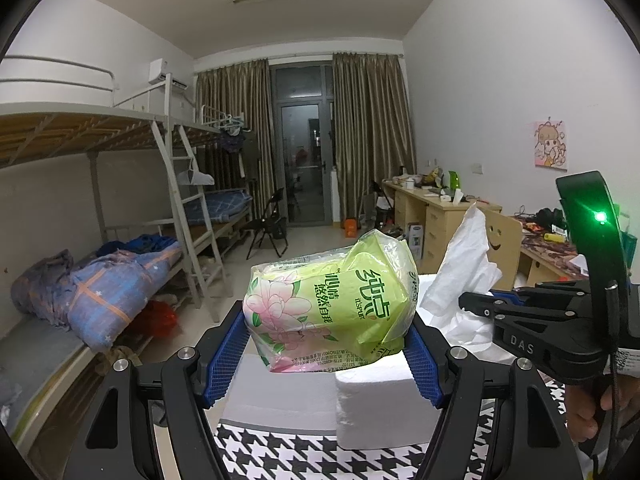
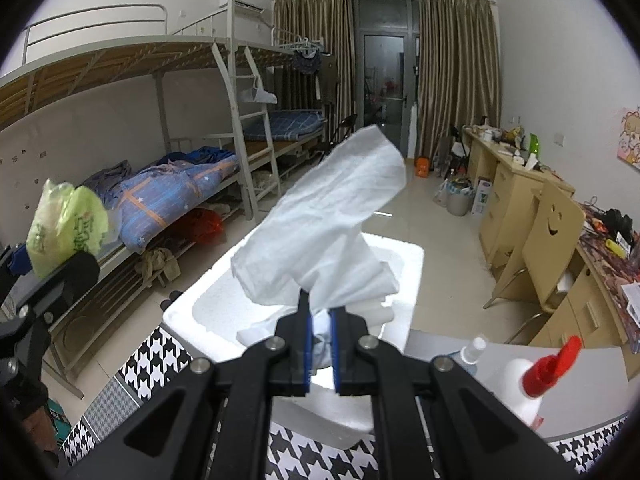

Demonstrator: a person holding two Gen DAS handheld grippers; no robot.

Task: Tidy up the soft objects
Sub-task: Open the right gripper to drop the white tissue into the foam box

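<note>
My left gripper [image 1: 326, 344] is shut on a green tissue pack [image 1: 328, 300] with pink flowers, held in the air above a white foam box [image 1: 380, 404]. The pack also shows in the right wrist view [image 2: 66, 228] at the far left. My right gripper [image 2: 320, 344] is shut on a crumpled white cloth [image 2: 328, 220], which sticks up above the foam box [image 2: 404, 264]. In the left wrist view the cloth [image 1: 464, 280] and the right gripper [image 1: 472, 304] are to the right of the pack.
The foam box stands on a black-and-white houndstooth cloth [image 2: 160, 356]. A white bottle with a red cap [image 2: 532, 380] and a small spray bottle [image 2: 472, 350] stand at the right. Bunk beds [image 2: 180, 184] line the left wall, desks [image 2: 512, 184] and a chair [image 2: 544, 236] the right.
</note>
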